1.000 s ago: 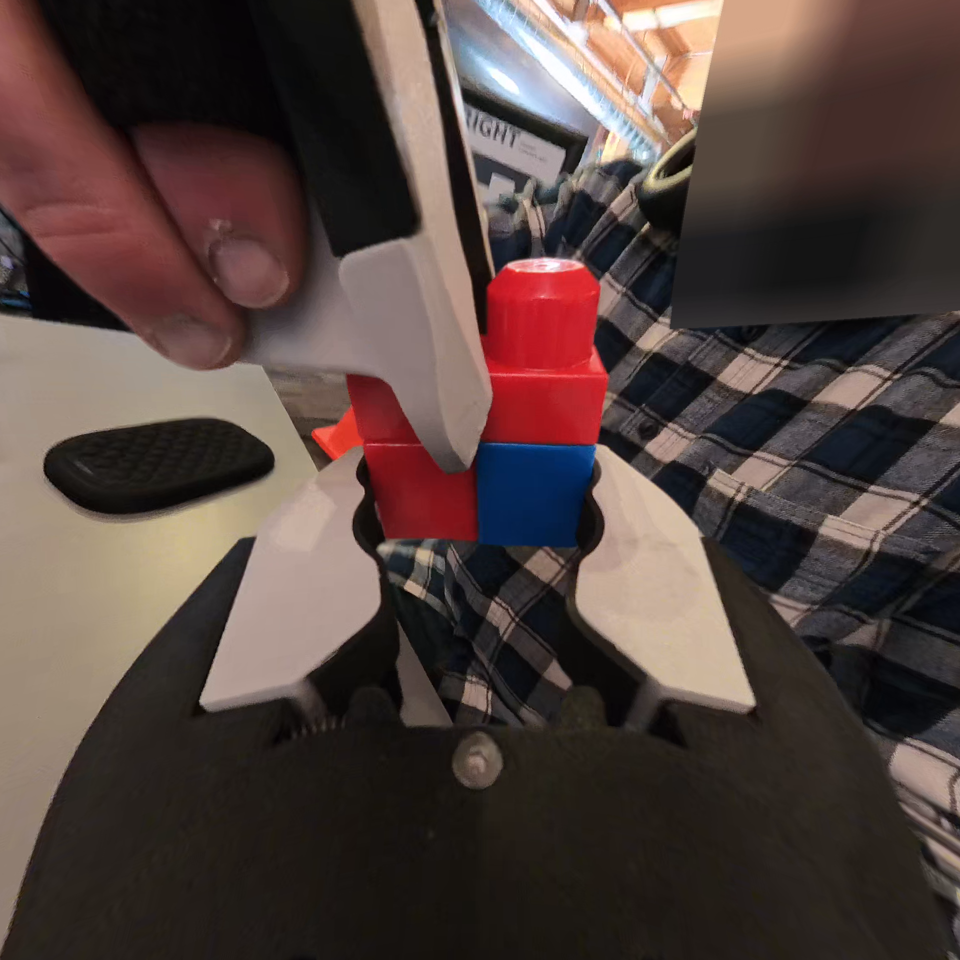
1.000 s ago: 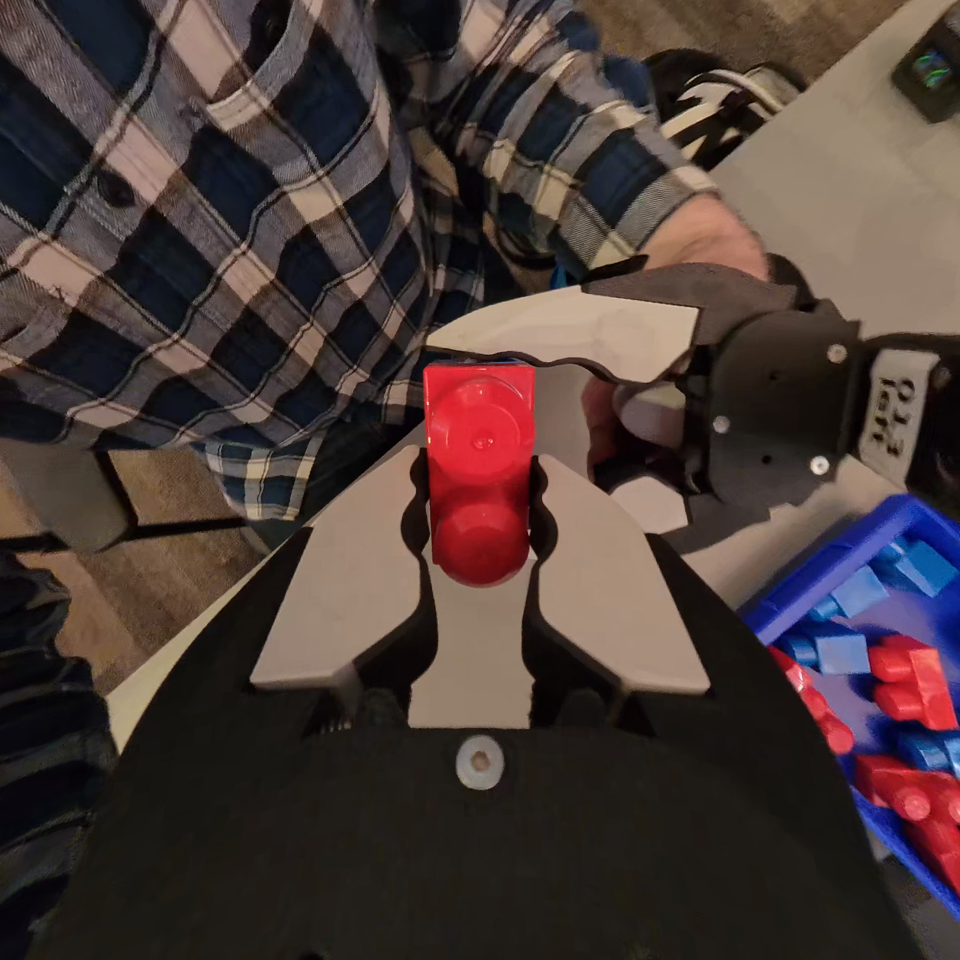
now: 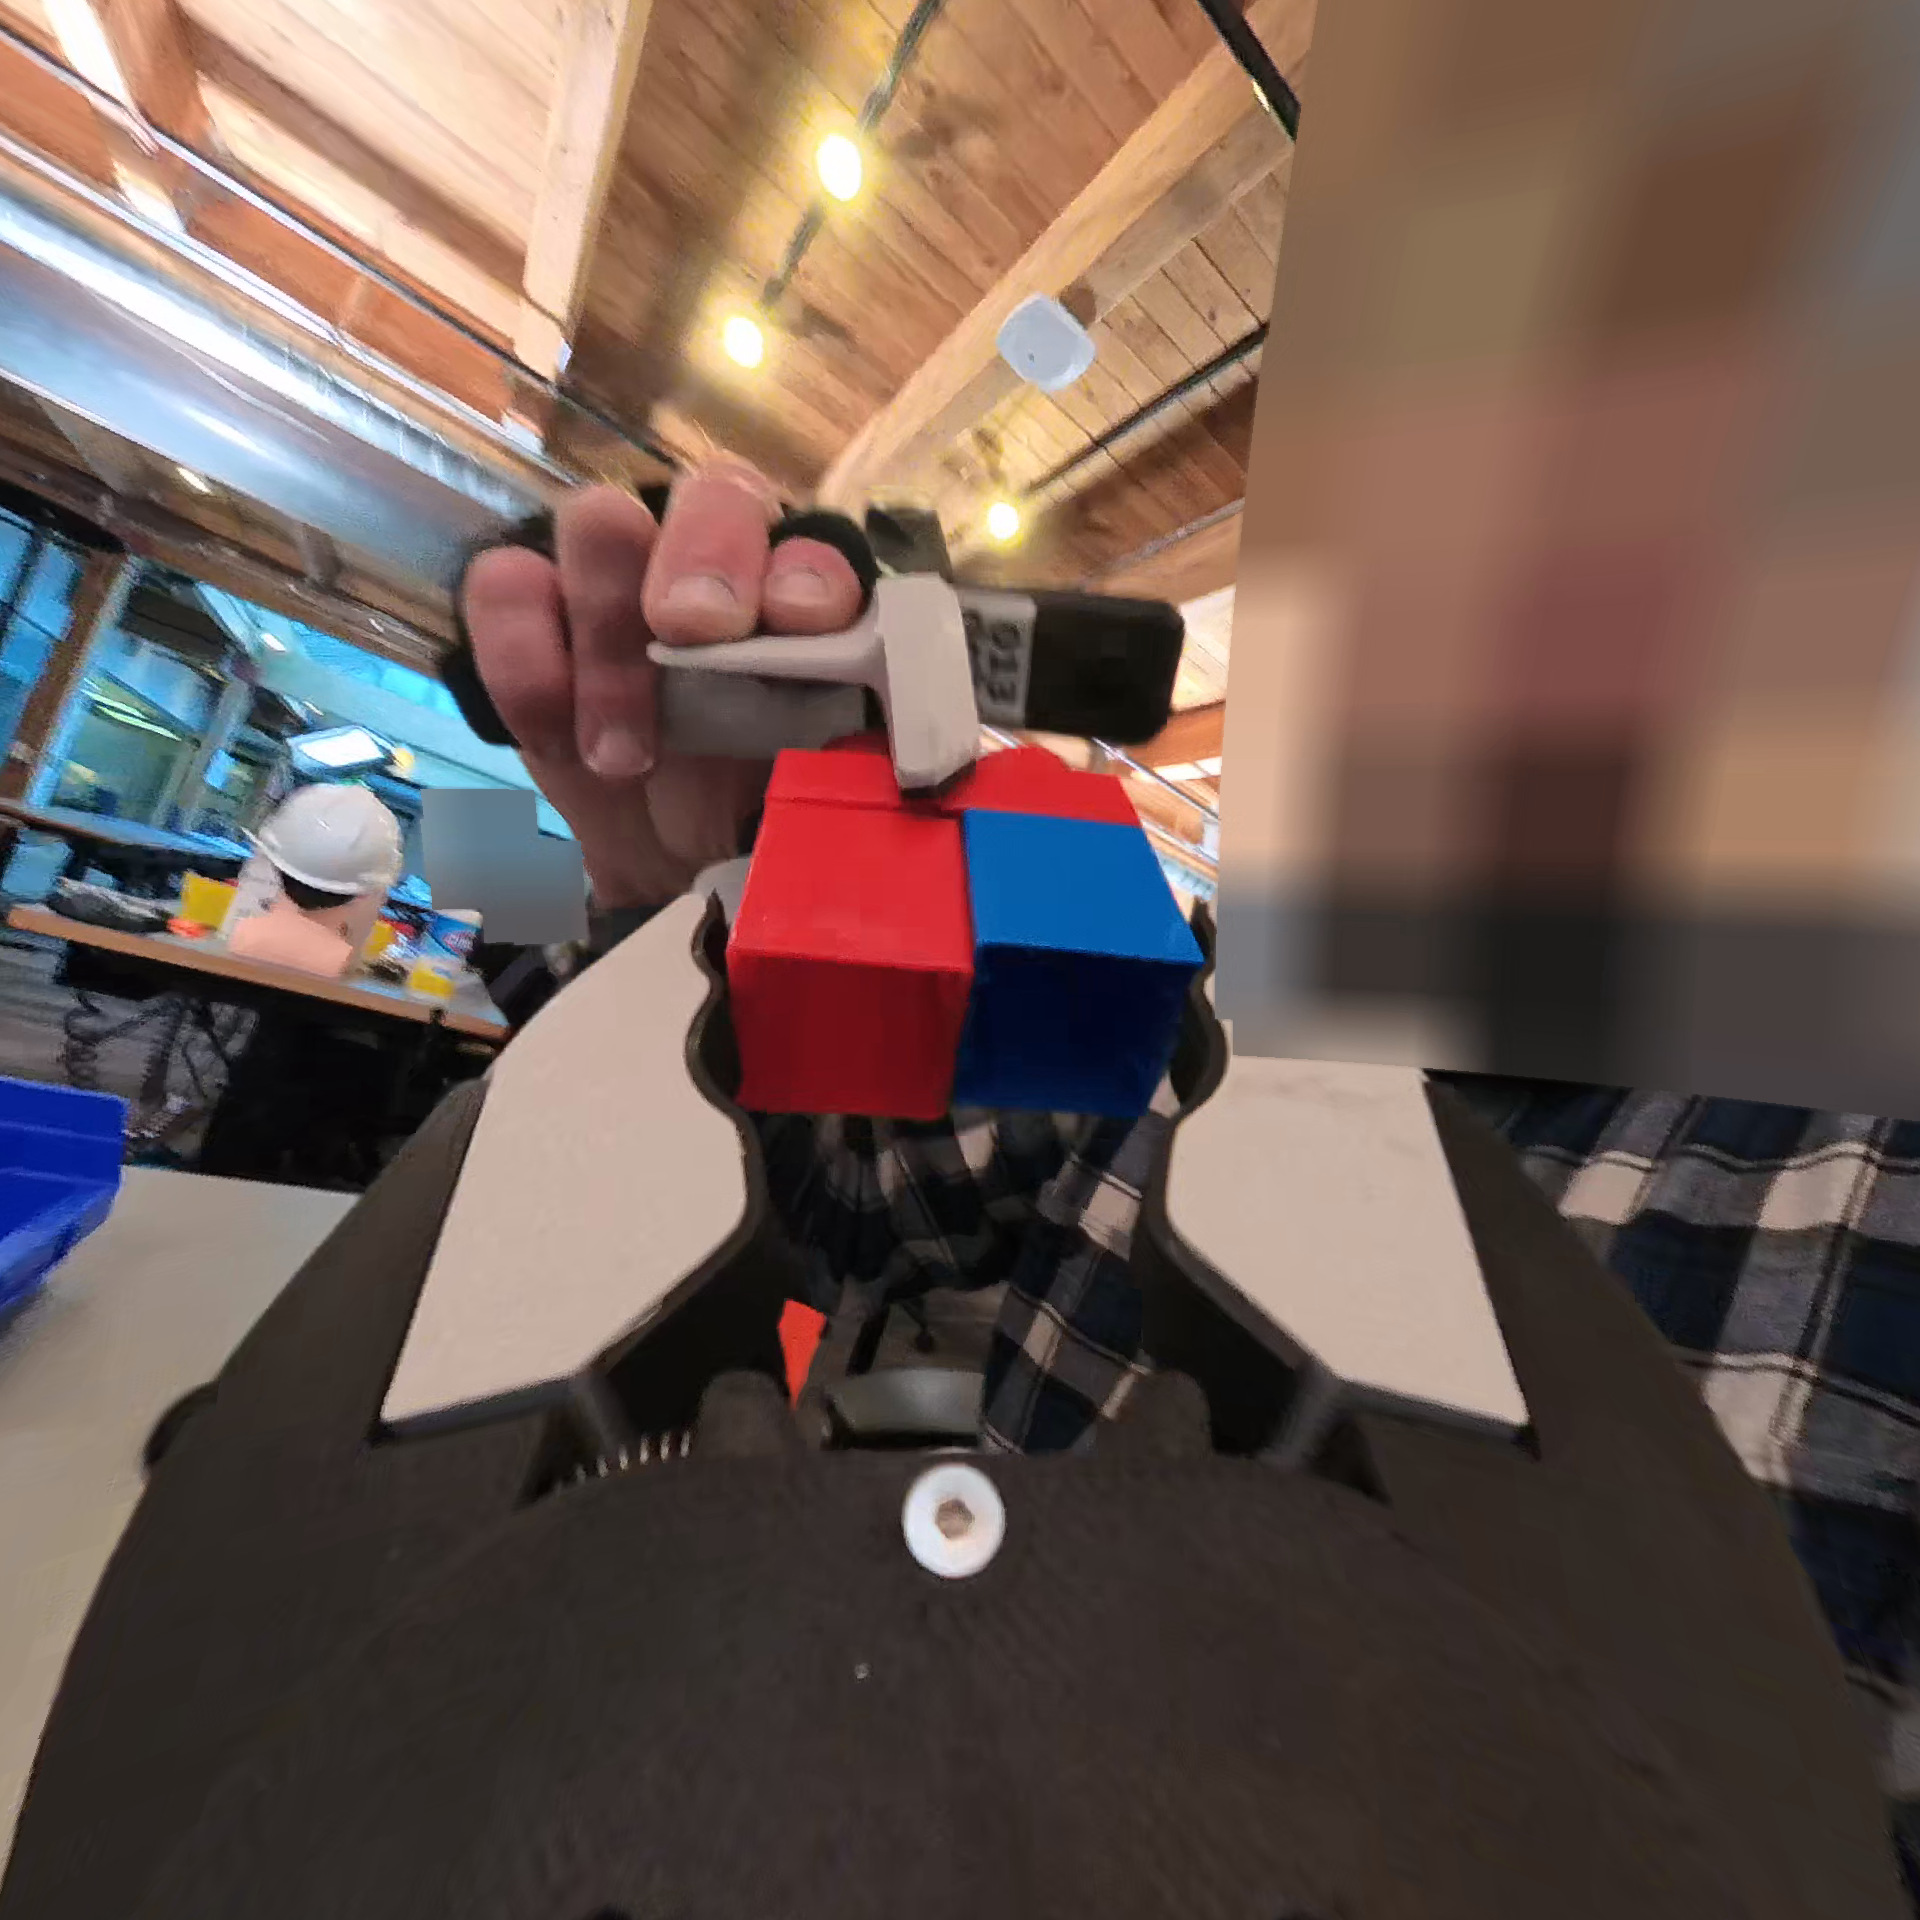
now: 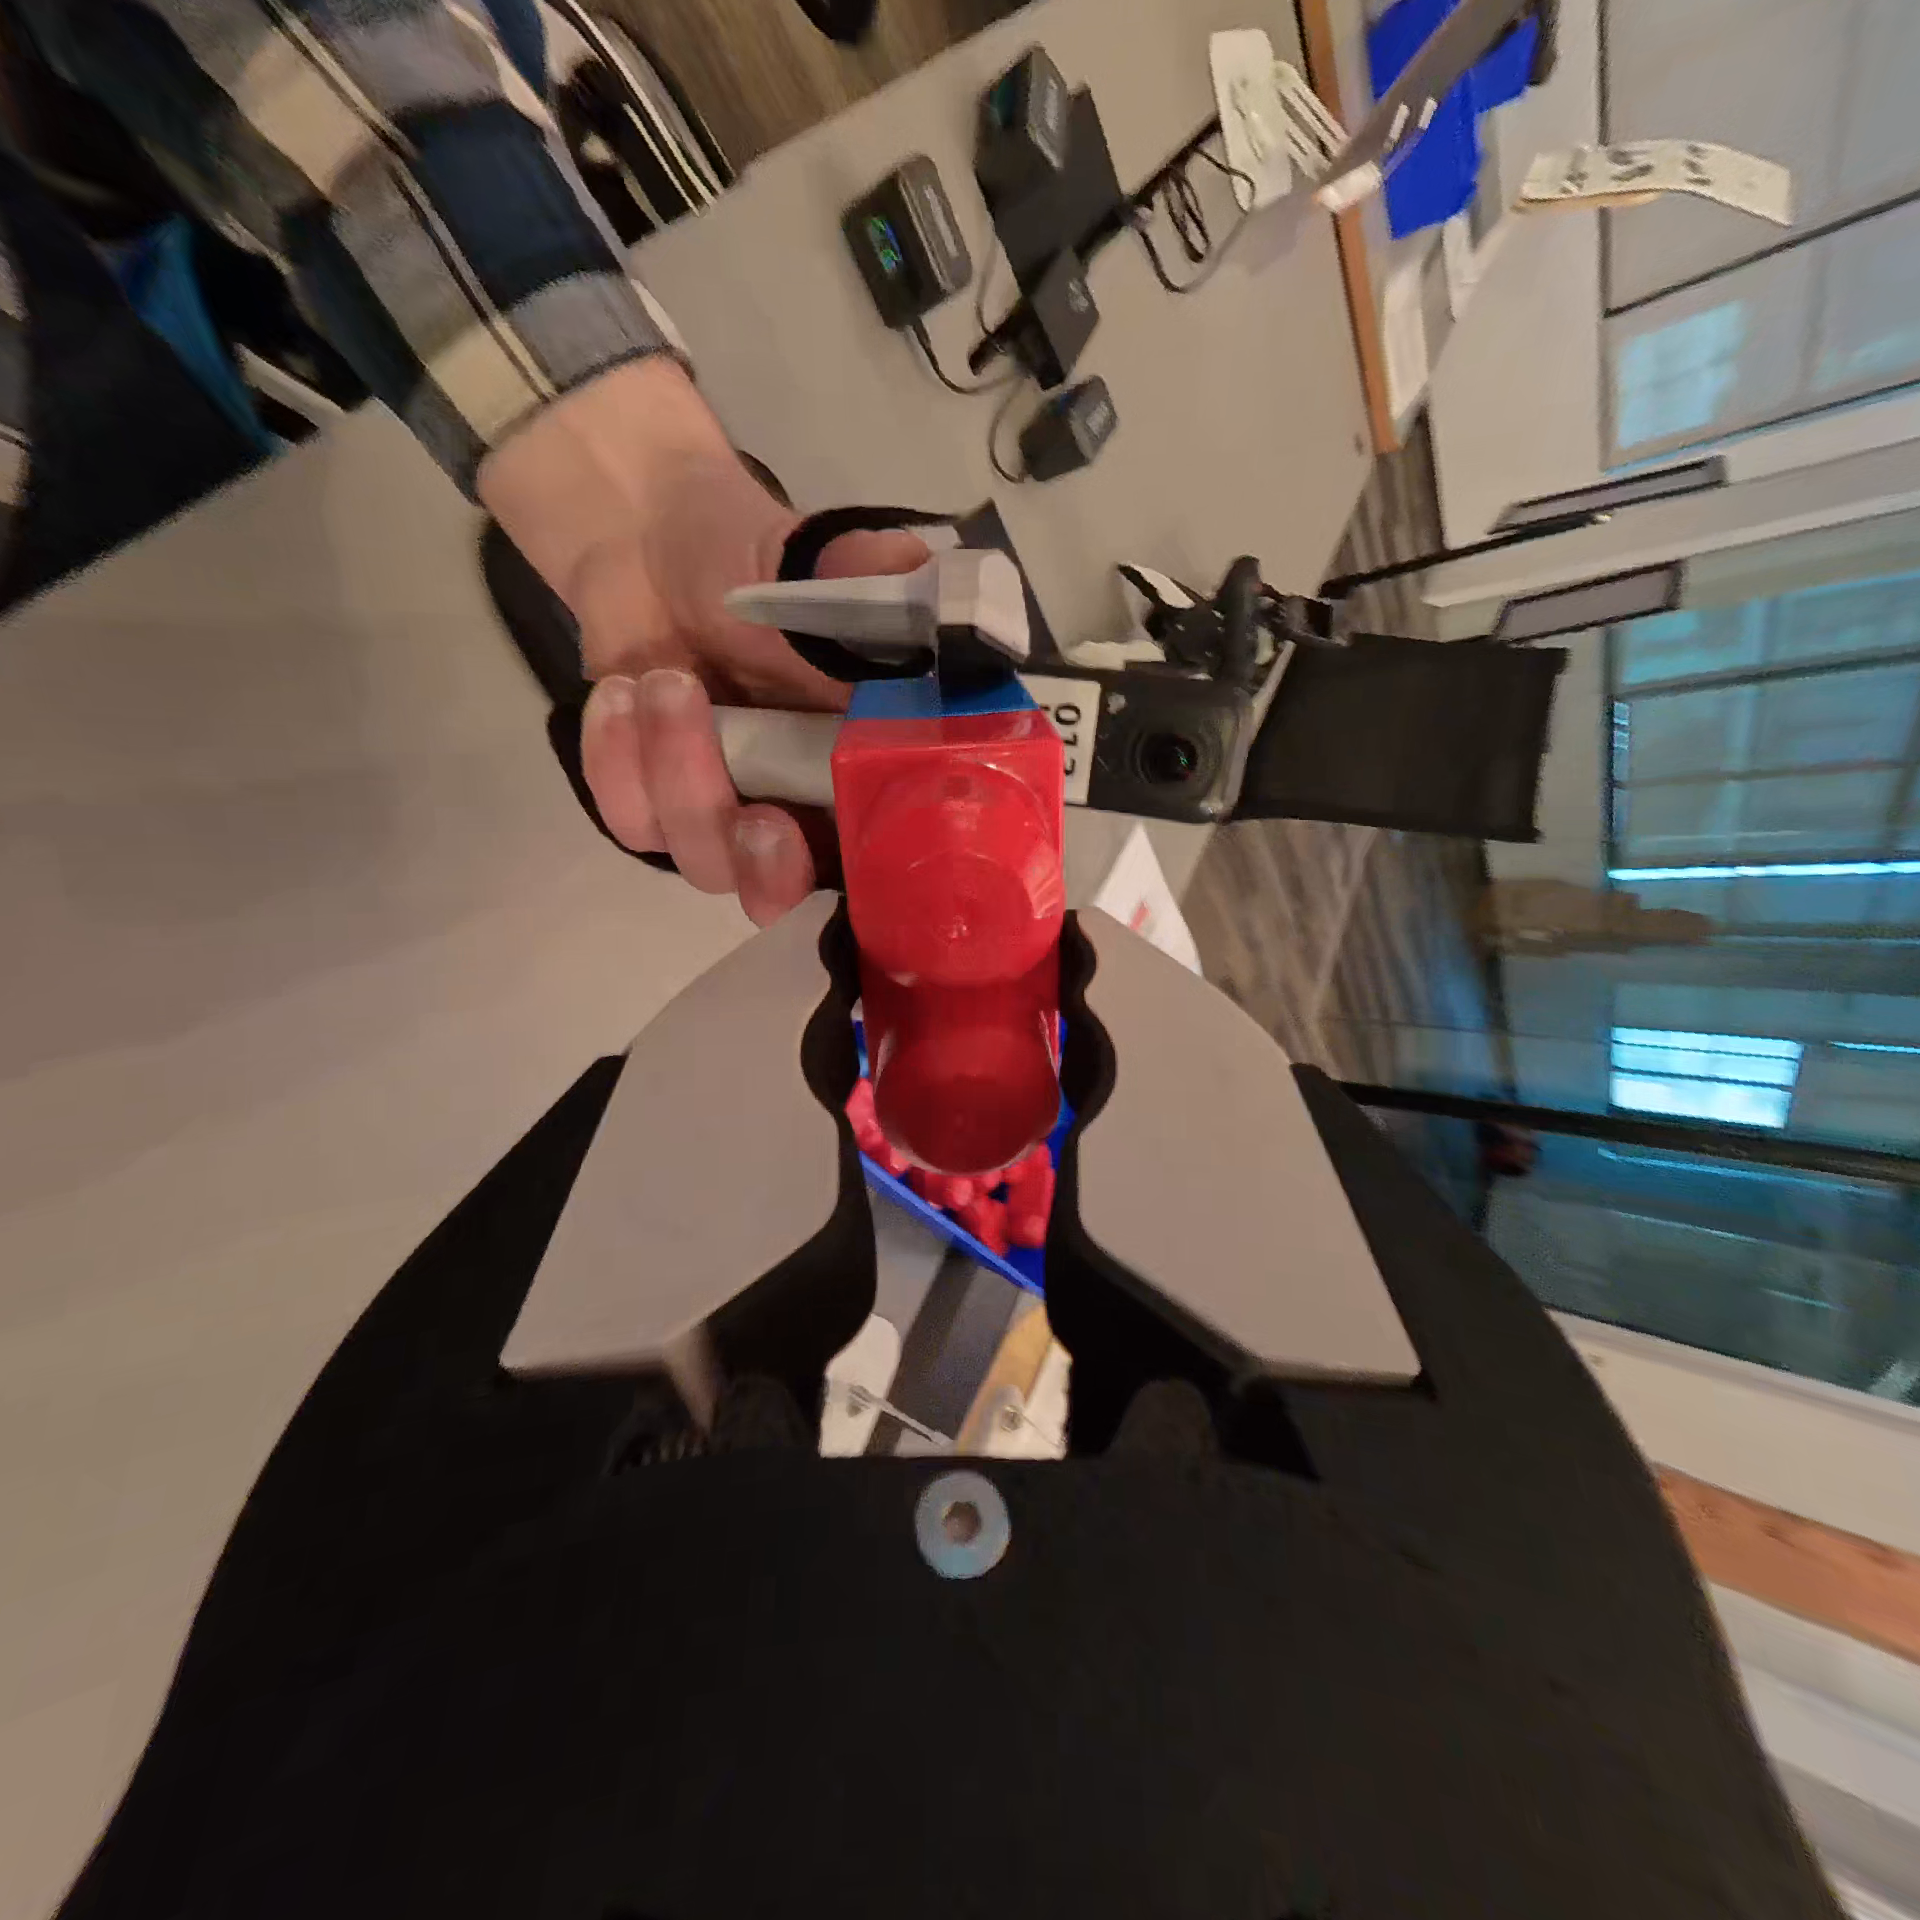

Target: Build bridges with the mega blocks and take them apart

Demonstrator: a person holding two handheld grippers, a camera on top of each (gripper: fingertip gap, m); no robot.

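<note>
— Up off the table, both grippers have swung the little bridge higher than a second ago; ceiling beams now fill the left wrist view.

— How do the jaws stand?

— The left gripper (image 3: 961, 997) pinches the red block (image 3: 847, 966) and blue block (image 3: 1070, 966) side by side. The right gripper (image 4: 958, 997) clamps the red top block (image 4: 951, 862) spanning them.

— Meaning?

— Likely the take-apart step: the top piece looks ready to be pulled off. The blue bin (image 4: 961, 1226) waits on the table below.

Both grippers and clamped block assembly (image 3: 966, 935) now raised and tilted toward ceiling; right gripper (image 3: 925, 769) farther from left camera; blue bin (image 4: 956, 1226) now behind red block (image 4: 951, 894).
</note>
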